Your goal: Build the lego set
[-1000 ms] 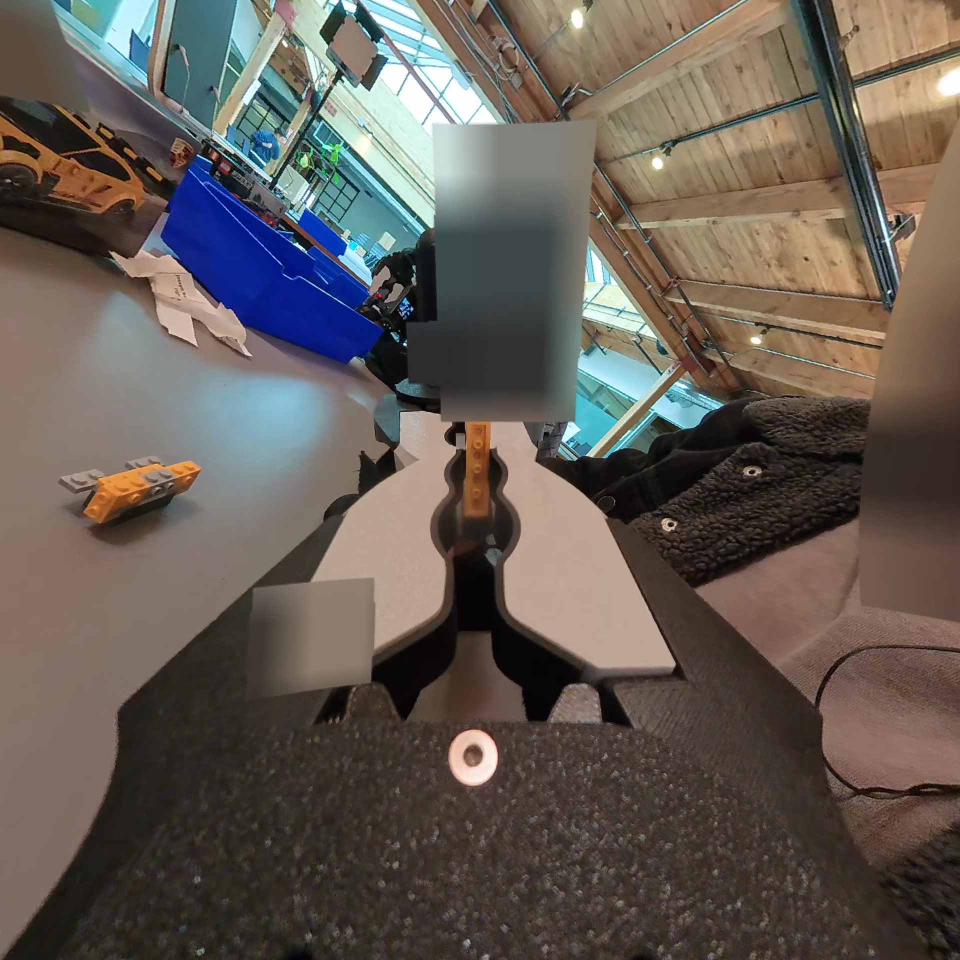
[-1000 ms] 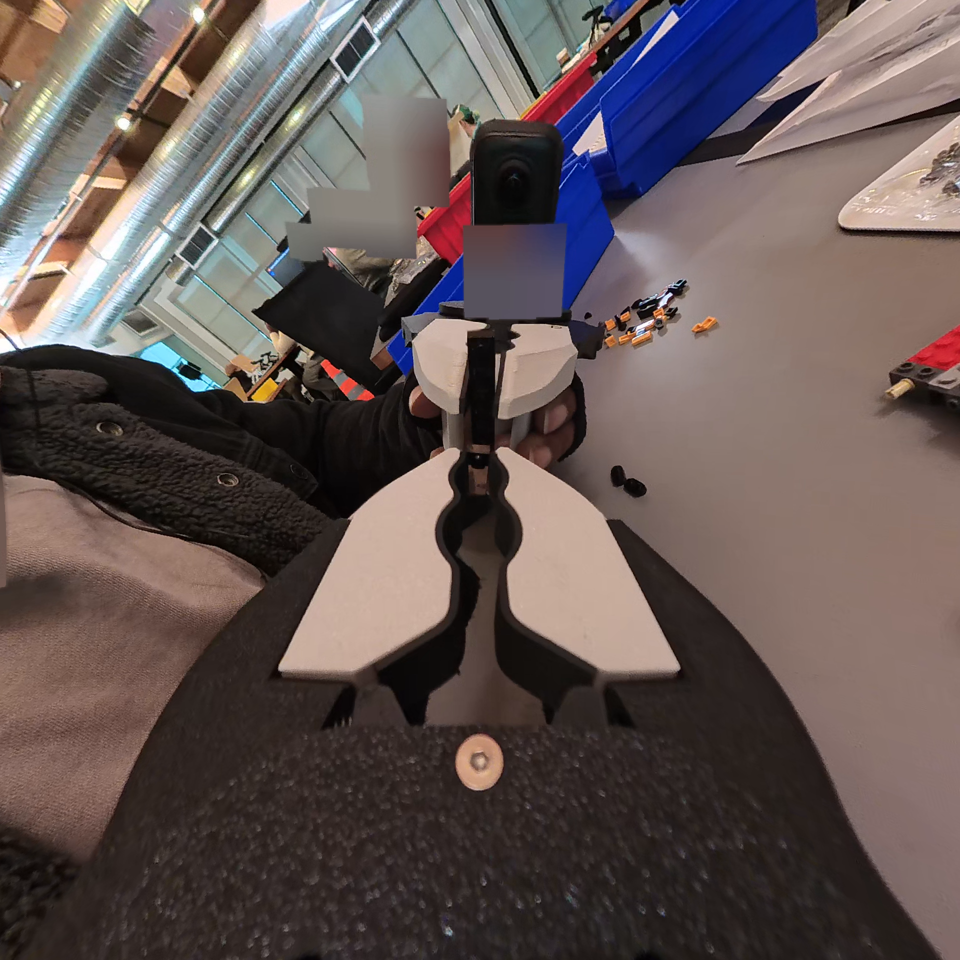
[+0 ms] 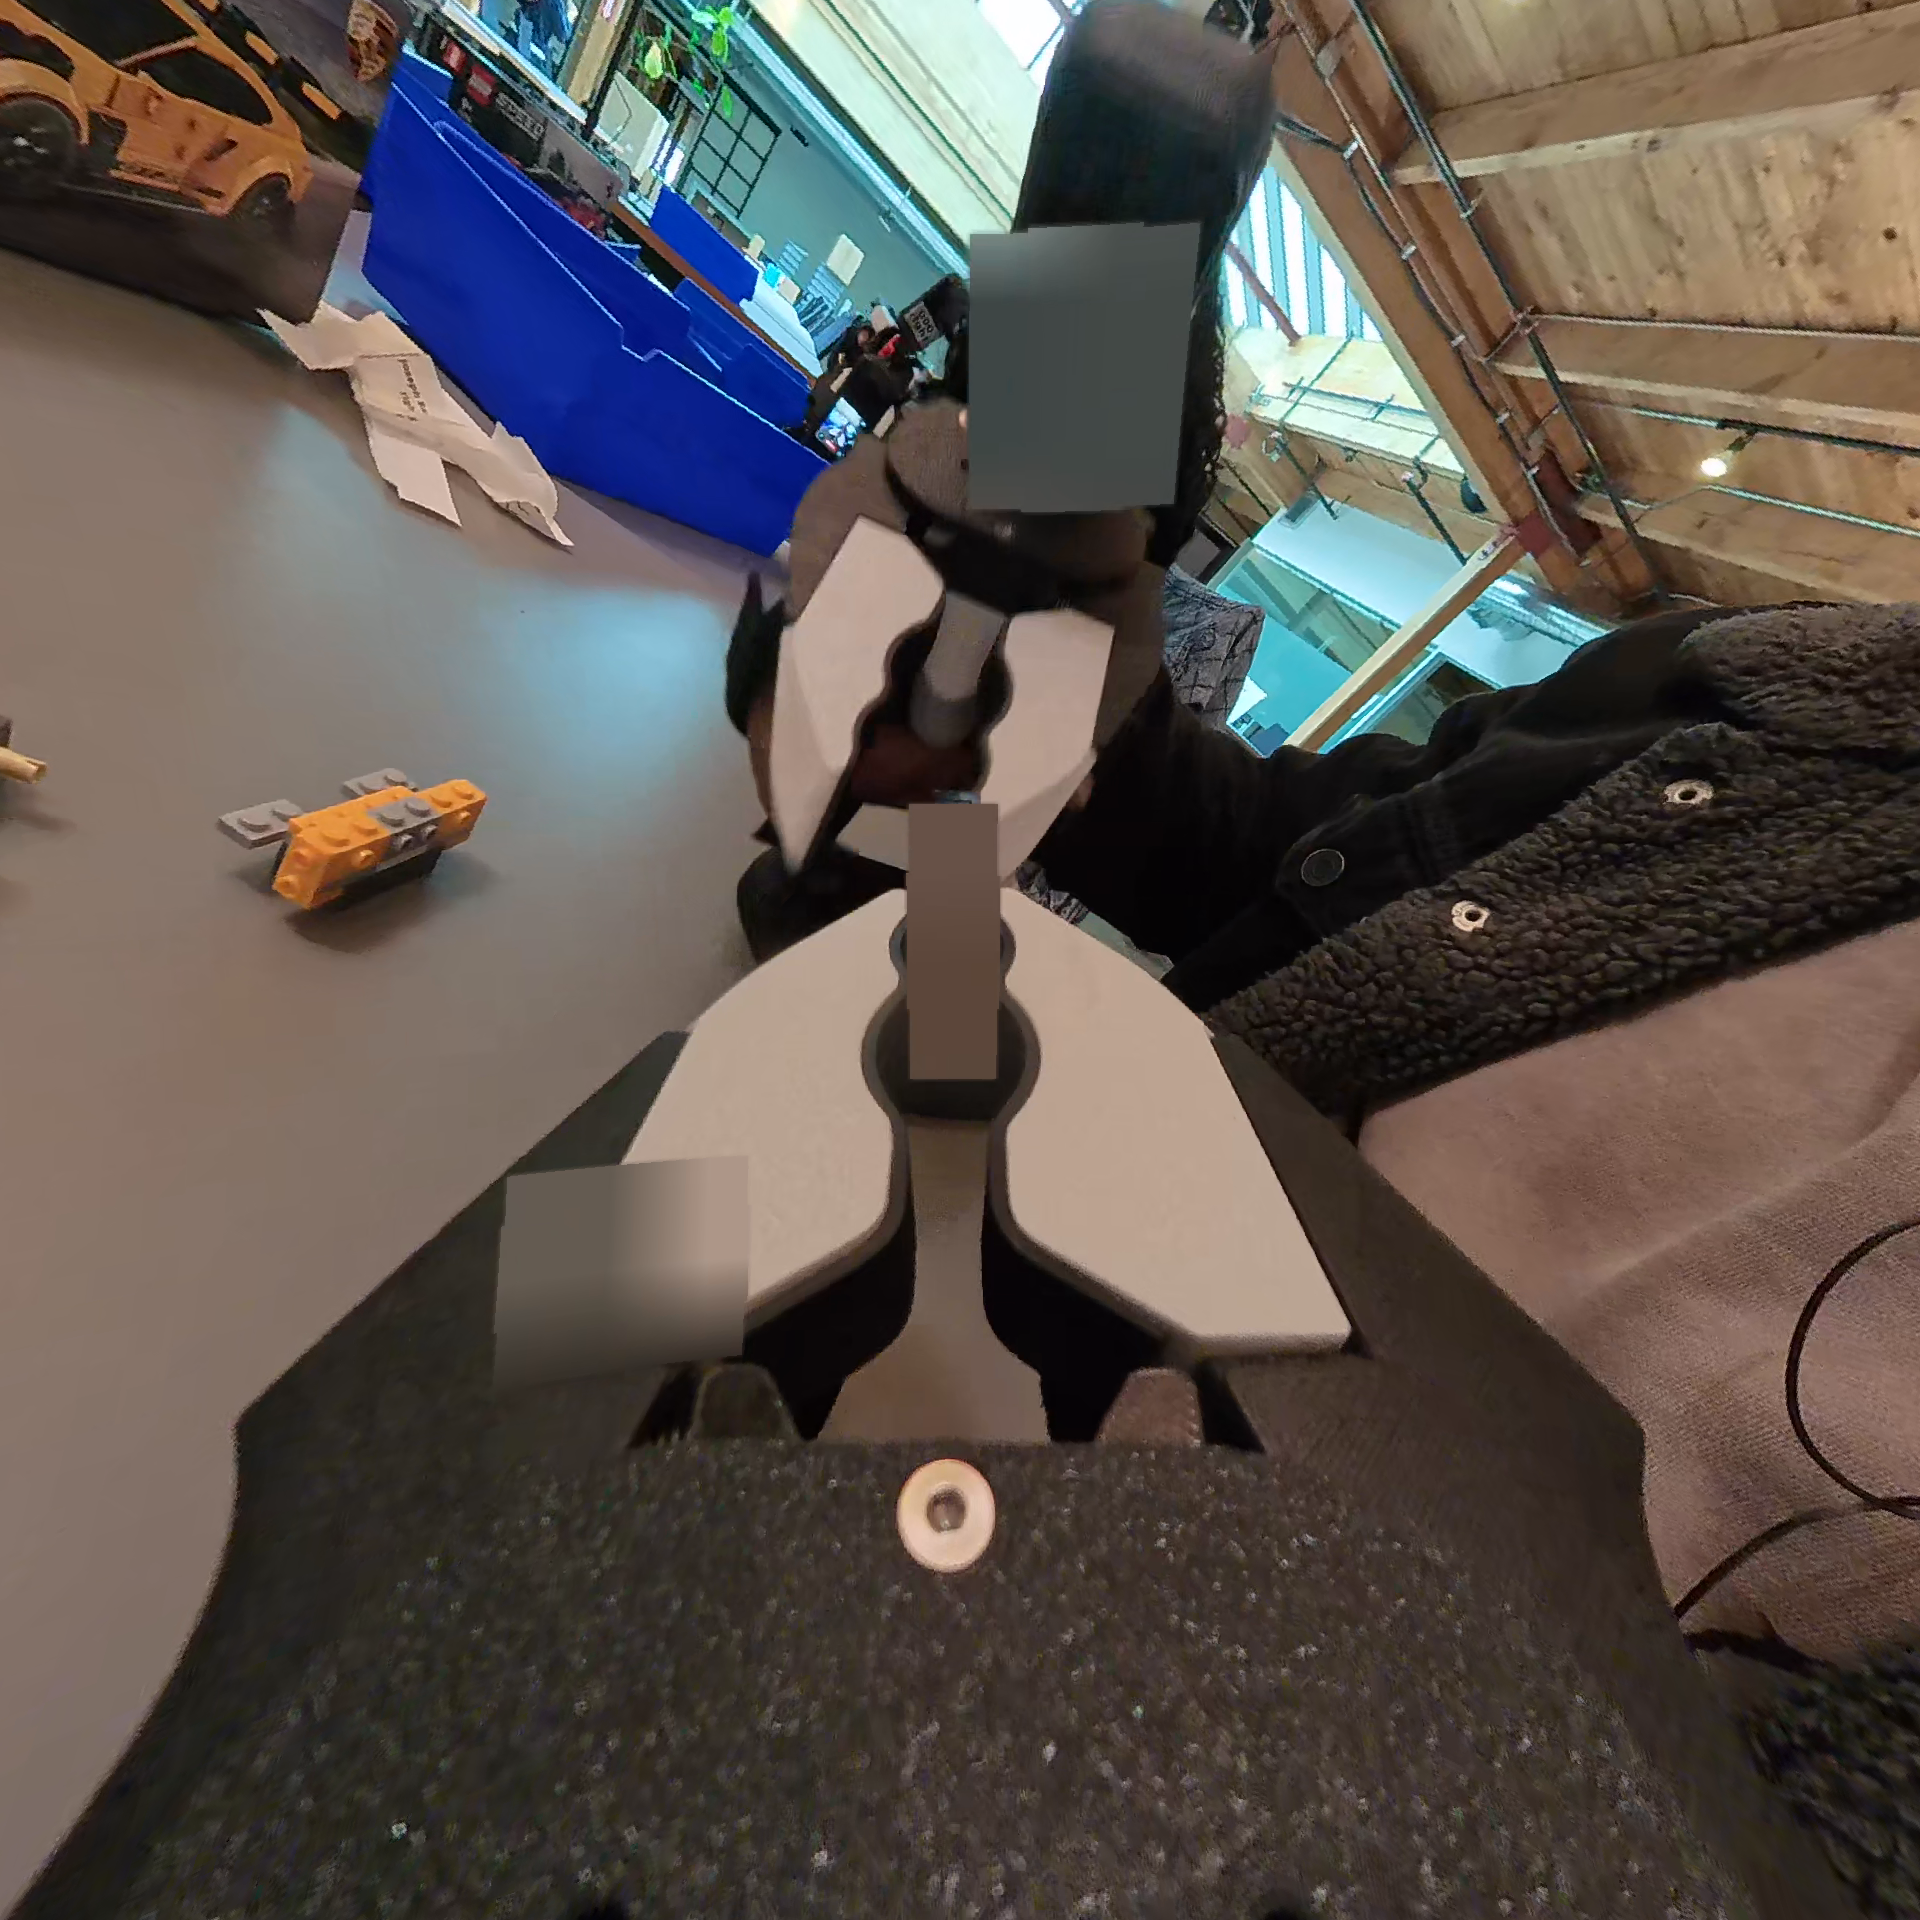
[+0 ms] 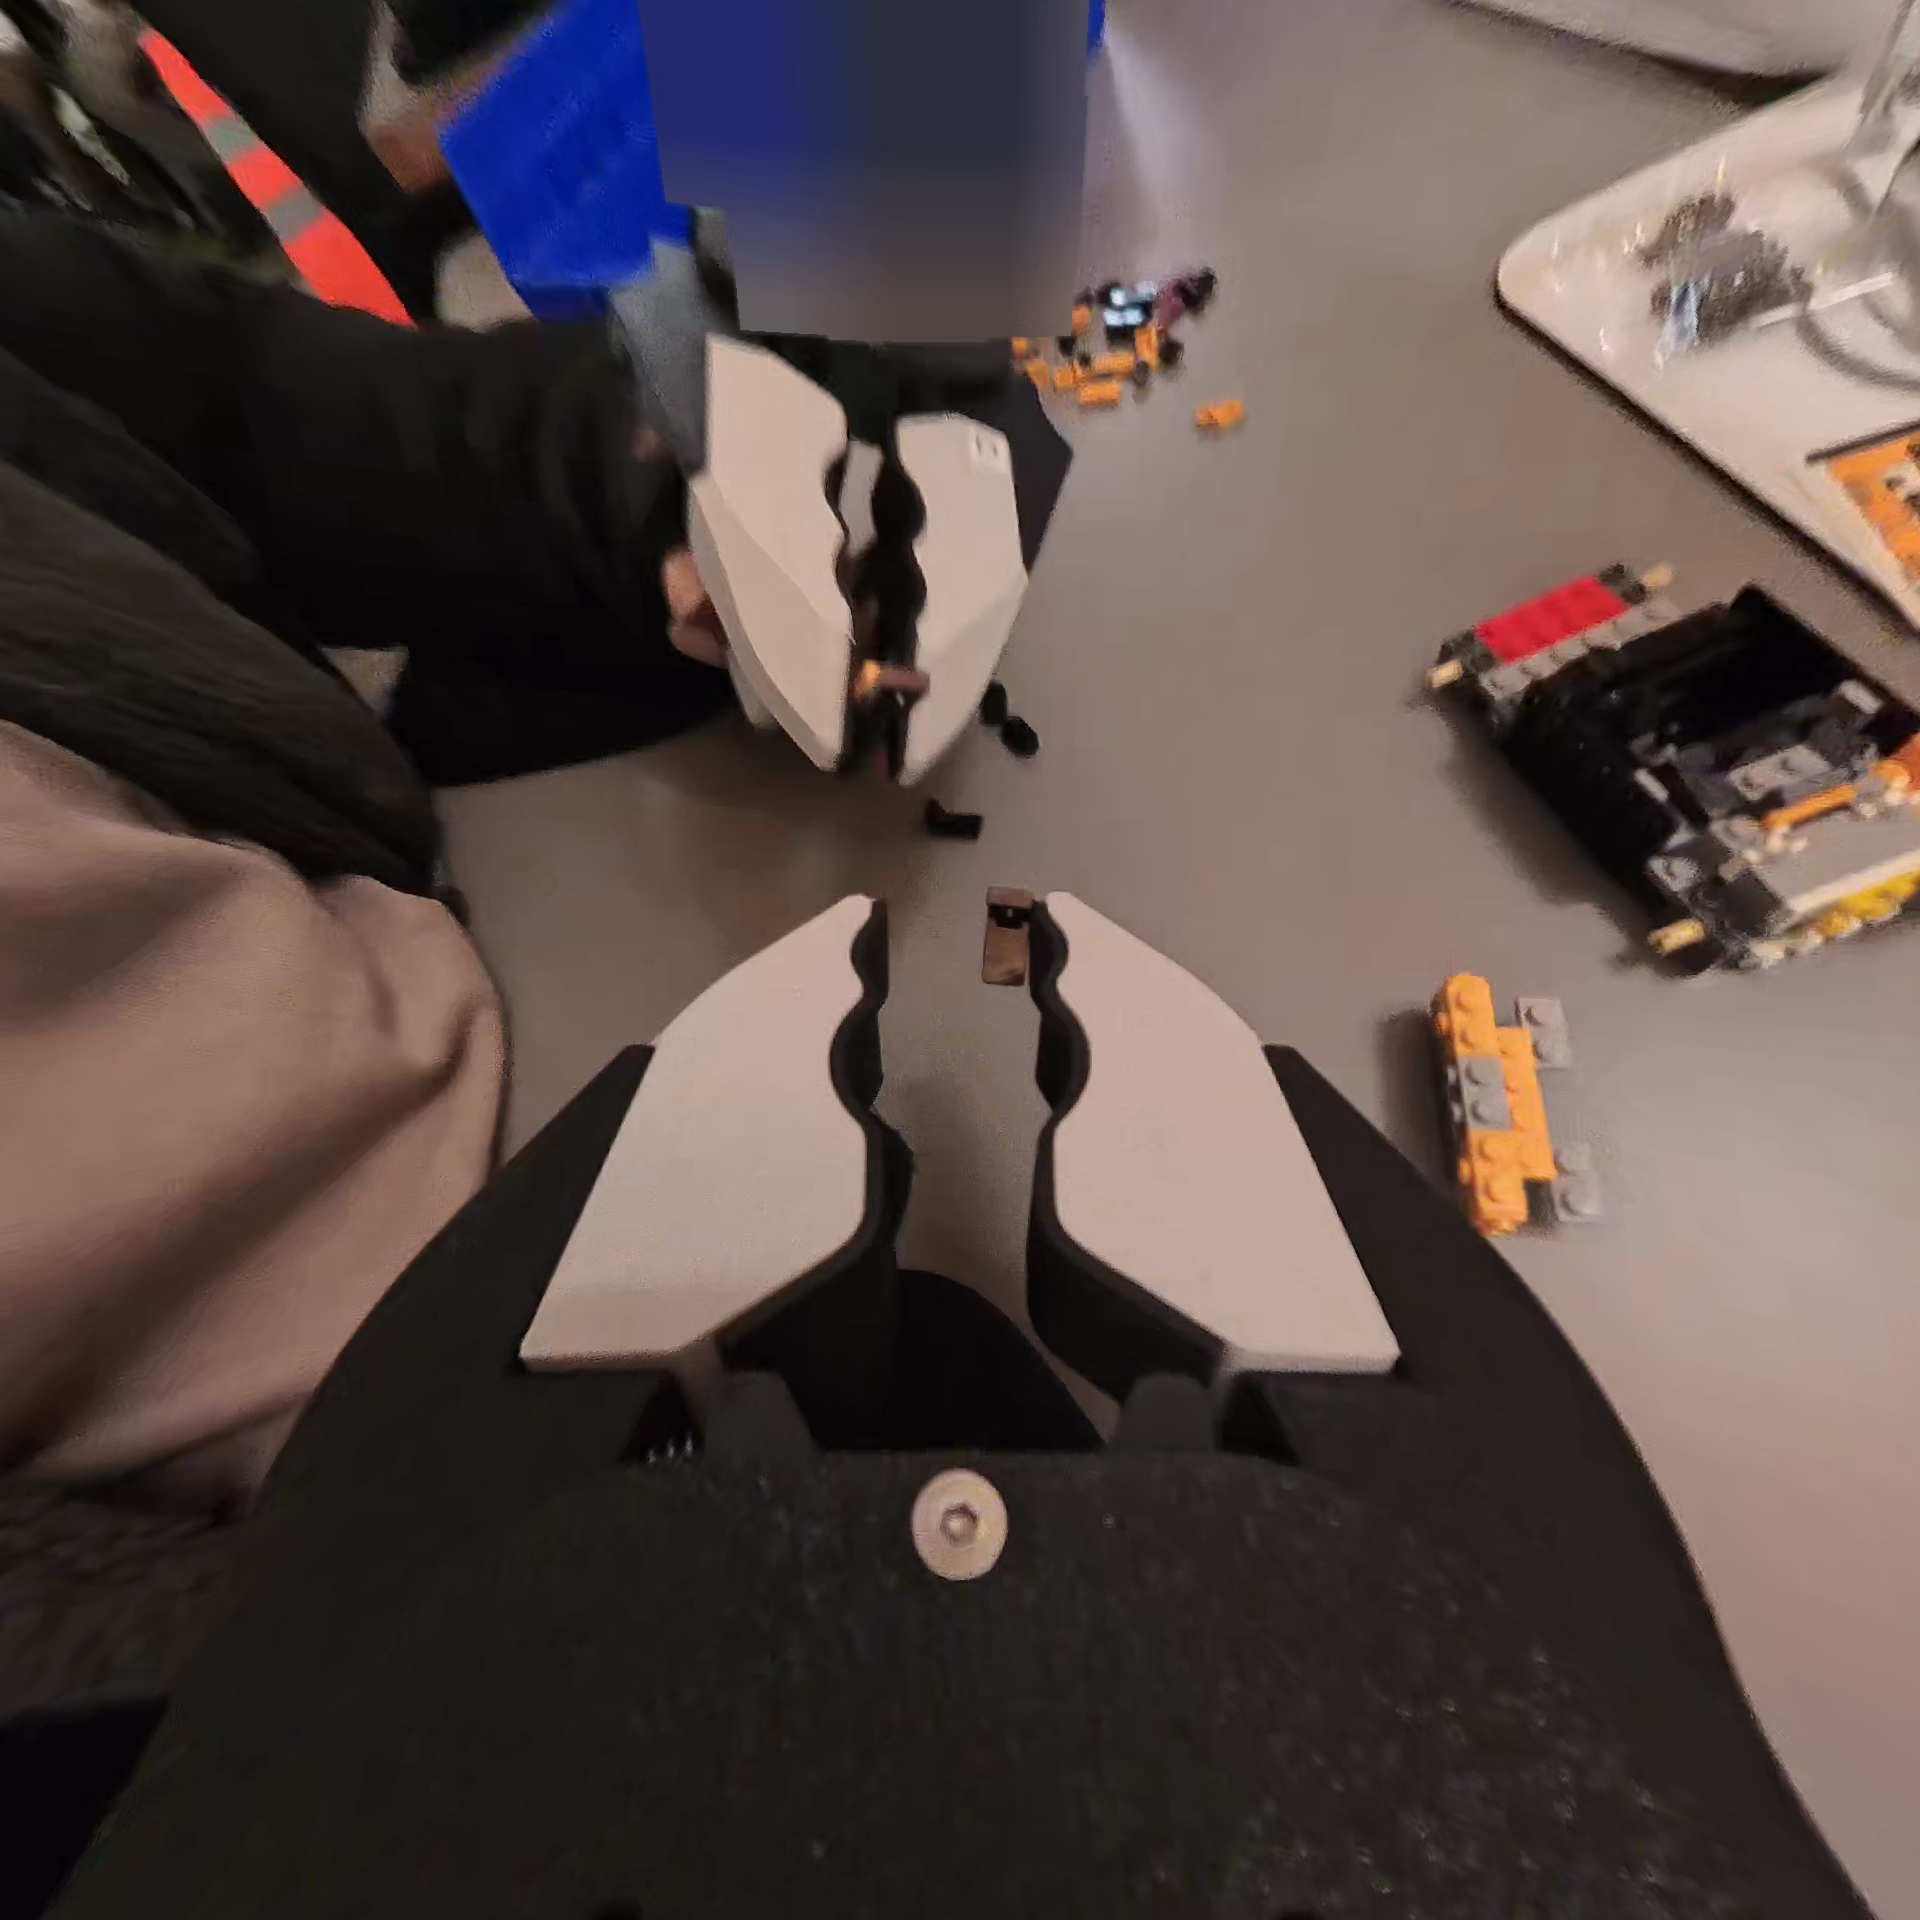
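Observation:
My left gripper is shut; a mosaic patch hides what sits between its fingers. In the right wrist view the left gripper points down at the table with a small orange lego plate pinched near its tips. My right gripper is open, a short way in front of the left one. A small dark piece sits against the inner side of its right finger. The right gripper also shows in the left wrist view, facing mine. An orange and grey sub-assembly lies on the table, also in the left wrist view.
A black chassis build with red bricks lies at the right. Loose orange and black pieces and two black pins lie beyond the grippers. A white tray, blue bins, paper and a person's jacket surround them. My two grippers' fingertips are within a few centimetres of each other.
My right gripper has opened and drawn back from the left gripper, and now tilts down towards the table. The left gripper stays shut on the orange plate.

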### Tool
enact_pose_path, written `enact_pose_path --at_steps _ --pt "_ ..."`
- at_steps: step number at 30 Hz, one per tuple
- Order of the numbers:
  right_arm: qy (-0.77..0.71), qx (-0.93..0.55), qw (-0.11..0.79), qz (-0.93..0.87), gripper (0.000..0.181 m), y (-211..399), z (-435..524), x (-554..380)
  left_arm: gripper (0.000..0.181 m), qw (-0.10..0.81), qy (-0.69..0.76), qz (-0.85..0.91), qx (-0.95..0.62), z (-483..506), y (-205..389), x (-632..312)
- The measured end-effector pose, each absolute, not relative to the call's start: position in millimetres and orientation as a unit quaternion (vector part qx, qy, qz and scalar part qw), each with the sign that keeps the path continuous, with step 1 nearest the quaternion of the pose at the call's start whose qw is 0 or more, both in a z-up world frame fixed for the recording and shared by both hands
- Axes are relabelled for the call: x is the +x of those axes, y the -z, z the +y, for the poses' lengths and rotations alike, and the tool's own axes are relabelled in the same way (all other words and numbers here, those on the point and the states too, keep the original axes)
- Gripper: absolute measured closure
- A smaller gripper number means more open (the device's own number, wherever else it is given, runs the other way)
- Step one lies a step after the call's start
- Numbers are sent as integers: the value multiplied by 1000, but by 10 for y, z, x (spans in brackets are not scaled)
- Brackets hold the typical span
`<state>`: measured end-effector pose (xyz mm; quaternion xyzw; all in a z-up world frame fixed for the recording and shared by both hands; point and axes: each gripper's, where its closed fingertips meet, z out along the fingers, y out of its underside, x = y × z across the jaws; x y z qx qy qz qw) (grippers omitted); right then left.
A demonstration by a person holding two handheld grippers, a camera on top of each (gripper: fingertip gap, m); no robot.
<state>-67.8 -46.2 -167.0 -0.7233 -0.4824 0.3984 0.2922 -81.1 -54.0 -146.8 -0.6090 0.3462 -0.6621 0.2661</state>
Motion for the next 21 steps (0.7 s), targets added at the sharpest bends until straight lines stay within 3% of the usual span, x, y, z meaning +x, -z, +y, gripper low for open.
enact_pose_path --at_steps 5,15,18,21 --pt "-375 -718 276 -518 154 1702 -498 -678 173 263 659 351 -611 -552 1490 -804" --pt "-252 -739 195 -593 147 2396 -595 -613 173 258 641 364 -625 -560 1581 -785" --pt "-272 -733 235 -577 146 2212 -513 -675 173 261 637 364 -628 -546 1594 -788" --pt "-402 -704 294 -506 151 1685 -488 -832 173 266 638 368 -622 -544 1580 -802"
